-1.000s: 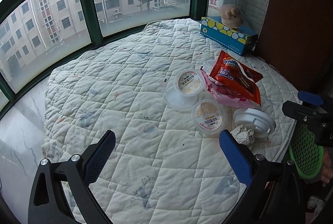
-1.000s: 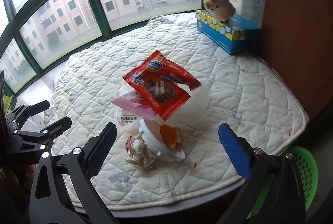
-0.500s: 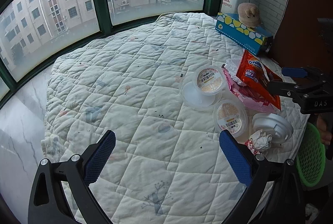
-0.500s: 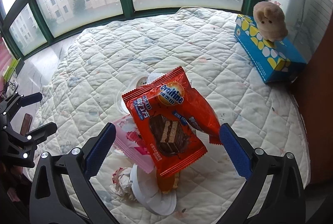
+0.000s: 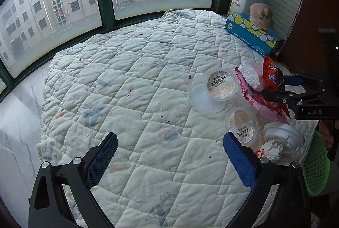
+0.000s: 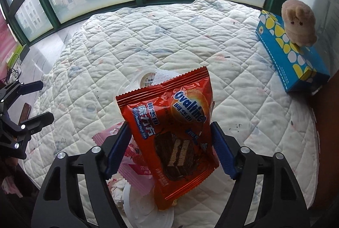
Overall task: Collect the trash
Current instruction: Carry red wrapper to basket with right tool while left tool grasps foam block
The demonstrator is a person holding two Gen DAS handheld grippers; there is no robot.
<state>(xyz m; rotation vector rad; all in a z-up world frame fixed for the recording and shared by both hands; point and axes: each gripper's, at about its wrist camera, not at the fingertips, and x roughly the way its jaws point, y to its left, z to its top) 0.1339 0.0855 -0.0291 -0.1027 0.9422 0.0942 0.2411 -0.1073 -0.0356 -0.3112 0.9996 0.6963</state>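
Note:
A red Ovaltine wrapper [image 6: 171,128] stands between the blue pads of my right gripper [image 6: 169,147], whose fingers have closed in on both its sides. It also shows in the left wrist view [image 5: 271,76], with the right gripper [image 5: 284,88] around it. Under it lie a pink wrapper [image 6: 131,162], a white lid [image 6: 146,215] and crumpled paper [image 6: 117,187]. My left gripper [image 5: 169,156] is open and empty over the quilt, left of two pudding cups [image 5: 220,84] [image 5: 242,126] and crumpled paper [image 5: 272,148].
A white quilt [image 5: 131,79] covers the round surface by green-framed windows. A blue tissue box [image 6: 292,58] with a plush toy [image 6: 297,25] stands at the far right. A green basket [image 5: 316,168] hangs off the right edge.
My right gripper has moved in over the red wrapper and its fingers have closed from wide open onto the wrapper's sides. My left gripper has drifted slightly left.

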